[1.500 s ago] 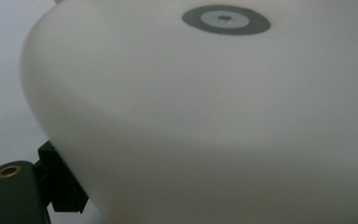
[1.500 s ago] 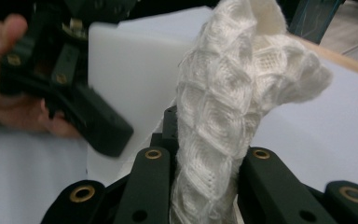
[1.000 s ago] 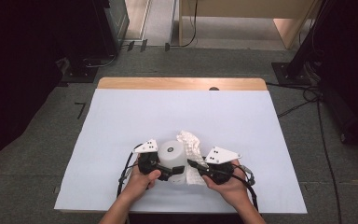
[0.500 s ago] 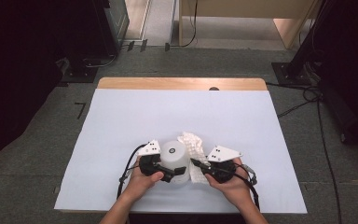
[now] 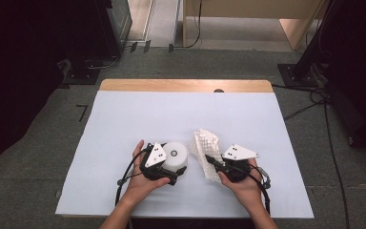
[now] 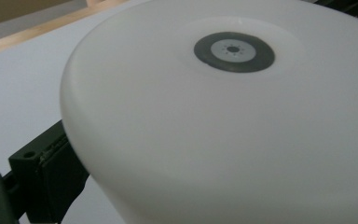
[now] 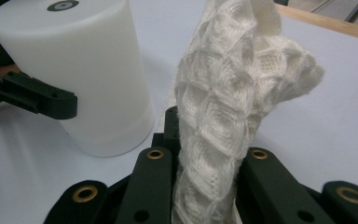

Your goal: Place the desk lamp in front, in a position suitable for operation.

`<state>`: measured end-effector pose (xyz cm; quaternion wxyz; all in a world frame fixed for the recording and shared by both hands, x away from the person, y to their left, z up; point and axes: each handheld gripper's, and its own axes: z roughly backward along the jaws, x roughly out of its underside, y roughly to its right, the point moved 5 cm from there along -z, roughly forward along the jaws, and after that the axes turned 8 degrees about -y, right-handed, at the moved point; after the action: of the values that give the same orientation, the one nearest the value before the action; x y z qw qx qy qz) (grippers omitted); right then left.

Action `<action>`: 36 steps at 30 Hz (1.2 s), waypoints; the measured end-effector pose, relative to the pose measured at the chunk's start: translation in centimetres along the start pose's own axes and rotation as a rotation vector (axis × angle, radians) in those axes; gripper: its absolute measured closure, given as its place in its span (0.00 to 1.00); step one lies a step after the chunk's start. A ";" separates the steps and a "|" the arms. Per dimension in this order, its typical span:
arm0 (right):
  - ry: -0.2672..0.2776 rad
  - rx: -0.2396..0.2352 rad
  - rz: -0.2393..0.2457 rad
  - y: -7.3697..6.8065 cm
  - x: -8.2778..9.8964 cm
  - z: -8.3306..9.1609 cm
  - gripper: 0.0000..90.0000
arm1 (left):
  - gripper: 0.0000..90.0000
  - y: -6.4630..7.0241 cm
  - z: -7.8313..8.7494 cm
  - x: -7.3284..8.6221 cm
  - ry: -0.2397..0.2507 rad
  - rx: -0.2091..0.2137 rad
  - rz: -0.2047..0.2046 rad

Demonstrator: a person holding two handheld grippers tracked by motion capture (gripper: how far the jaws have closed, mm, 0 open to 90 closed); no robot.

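right gripper [image 7: 205, 186] clamped on white mesh cloth [image 7: 233, 102], white cylinder [image 7: 81, 70] beside

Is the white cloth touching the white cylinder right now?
Apart. The high view shows bare table cover between the cloth and the cylinder; the right gripper view shows that gap too.

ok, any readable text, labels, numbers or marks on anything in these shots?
No readable text anywhere.
White cylinder: a dark ring mark with small dots on its top, no letters.
White waffle cloth: nothing printed.
Floor left of the table: a dark angular tape mark, not a legible character.
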<state>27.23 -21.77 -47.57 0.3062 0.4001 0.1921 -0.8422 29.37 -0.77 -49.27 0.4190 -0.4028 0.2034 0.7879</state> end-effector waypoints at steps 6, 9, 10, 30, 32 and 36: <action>0.003 0.006 -0.008 0.2 0.0 0.0 0.88 | 0.00 1.1 -0.3 0.4 0.004 -0.121 0.120; 0.003 0.005 -0.006 0.2 0.1 0.0 0.88 | 0.00 1.7 -0.5 0.2 -0.004 -0.189 0.213; 0.003 0.005 -0.005 0.2 0.1 0.0 0.88 | 0.00 1.9 -0.5 0.3 -0.016 -0.213 0.238; 0.153 -0.092 0.056 -2.8 -2.8 2.4 0.88 | 0.09 -0.4 0.7 0.3 0.122 0.450 0.248; 0.170 -0.105 0.072 -3.7 -3.3 2.5 0.88 | 0.09 0.2 0.9 -0.2 0.112 0.494 0.219; 0.195 -0.114 0.098 -4.9 -4.1 2.7 0.87 | 0.09 0.7 1.2 -1.0 0.133 0.532 0.227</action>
<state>24.49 -18.24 -42.31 0.3492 0.4710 0.2489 -0.7709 28.54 -0.86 -47.81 0.4048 -0.3043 0.4738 0.7205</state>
